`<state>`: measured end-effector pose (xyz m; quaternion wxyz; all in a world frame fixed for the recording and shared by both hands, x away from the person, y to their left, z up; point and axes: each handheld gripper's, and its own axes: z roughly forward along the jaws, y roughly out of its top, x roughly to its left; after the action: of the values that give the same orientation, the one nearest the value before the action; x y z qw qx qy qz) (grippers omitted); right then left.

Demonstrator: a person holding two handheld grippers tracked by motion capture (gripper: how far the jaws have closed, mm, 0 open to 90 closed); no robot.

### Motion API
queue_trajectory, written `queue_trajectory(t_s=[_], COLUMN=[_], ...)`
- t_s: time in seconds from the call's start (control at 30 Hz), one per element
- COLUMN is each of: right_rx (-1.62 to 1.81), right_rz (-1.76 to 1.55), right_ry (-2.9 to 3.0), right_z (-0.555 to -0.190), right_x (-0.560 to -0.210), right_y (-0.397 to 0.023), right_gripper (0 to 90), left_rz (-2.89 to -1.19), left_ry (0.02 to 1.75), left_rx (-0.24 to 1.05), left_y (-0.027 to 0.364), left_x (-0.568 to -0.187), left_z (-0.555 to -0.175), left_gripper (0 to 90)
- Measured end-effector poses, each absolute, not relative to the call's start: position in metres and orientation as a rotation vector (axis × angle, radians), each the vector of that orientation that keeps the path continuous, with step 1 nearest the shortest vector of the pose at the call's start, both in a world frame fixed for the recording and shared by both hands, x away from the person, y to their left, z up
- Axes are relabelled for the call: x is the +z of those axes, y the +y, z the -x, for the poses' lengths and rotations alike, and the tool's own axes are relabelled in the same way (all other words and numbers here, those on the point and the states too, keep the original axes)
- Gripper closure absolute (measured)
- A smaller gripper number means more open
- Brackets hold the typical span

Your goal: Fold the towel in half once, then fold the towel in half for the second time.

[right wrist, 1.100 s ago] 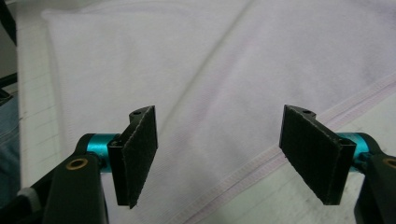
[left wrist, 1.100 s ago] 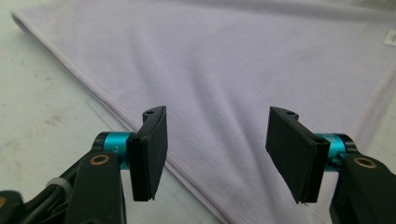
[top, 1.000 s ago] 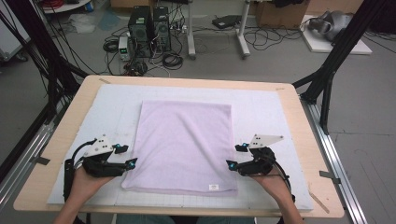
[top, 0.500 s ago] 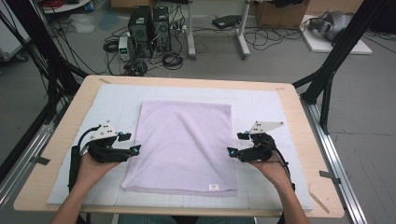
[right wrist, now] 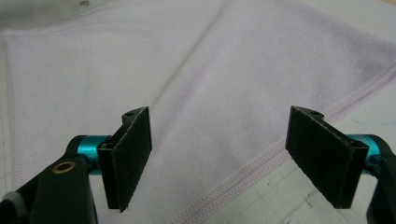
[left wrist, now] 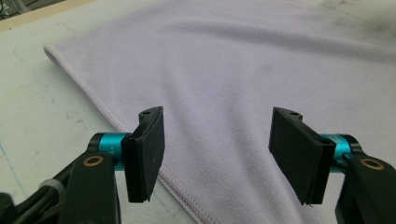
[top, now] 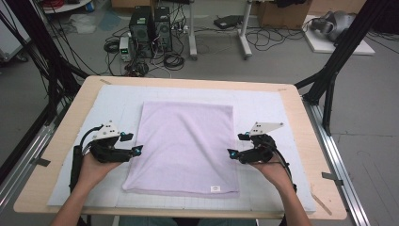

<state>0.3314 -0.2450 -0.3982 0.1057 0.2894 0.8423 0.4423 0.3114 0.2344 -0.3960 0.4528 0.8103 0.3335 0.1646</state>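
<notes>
The lilac towel (top: 183,146) lies flat and spread in the middle of the white mat (top: 277,113), its long sides running from six toward twelve o'clock and a small white label (top: 215,189) near the hem closest to you. It looks like soft, light terry: it will drape and sag the instant you lift it, will not hold a shape, and a shallow pinch may slide off the pile. The stitched hem (right wrist: 261,161) is the firmer part, so take your hold there, with the pads well over the seam rather than only on the outermost thread.

Your left gripper (top: 137,149) sits at the towel's nine o'clock edge, jaws spread with nothing between the pads; in the left gripper view the hem (left wrist: 100,105) runs just under the nearer pad (left wrist: 145,154). Your right gripper (top: 231,154) sits at the three o'clock edge, jaws likewise apart and having just widened further, empty, straddling the seam.

Both grips fall about midway along each side, so lifting there would probably fold the cloth across its middle. Keep both hands level, or the slack side will drag across the mat.
</notes>
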Motion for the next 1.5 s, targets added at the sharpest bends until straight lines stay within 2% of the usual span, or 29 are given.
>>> queue_trajectory(t_s=[0.53,0.9,1.17,1.3,1.5], right_rx=[1.25,1.177,1.113,1.068,0.979], right_rz=[-0.836,-0.867,-0.982,-1.0,-1.074], right_ry=[2.485,2.473,2.449,2.453,2.473], right_z=[-0.351,-0.404,-0.443,-0.454,-0.463], right_x=[-0.381,-0.365,-0.393,-0.409,-0.431], right_y=[-0.24,-0.238,-0.243,-0.239,-0.236], right_gripper=[22.3,25.4,31.6,34.0,36.0], left_rz=[-1.98,-1.982,-2.009,-1.996,-2.095], left_ry=[0.852,0.914,1.011,1.058,1.142], left_rx=[0.398,0.477,0.46,0.416,0.425], left_y=[0.239,0.233,0.229,0.229,0.228], left_x=[-0.394,-0.37,-0.395,-0.411,-0.432], left_z=[-0.322,-0.372,-0.42,-0.431,-0.441], left_gripper=[37.1,40.6,49.2,53.5,55.9])
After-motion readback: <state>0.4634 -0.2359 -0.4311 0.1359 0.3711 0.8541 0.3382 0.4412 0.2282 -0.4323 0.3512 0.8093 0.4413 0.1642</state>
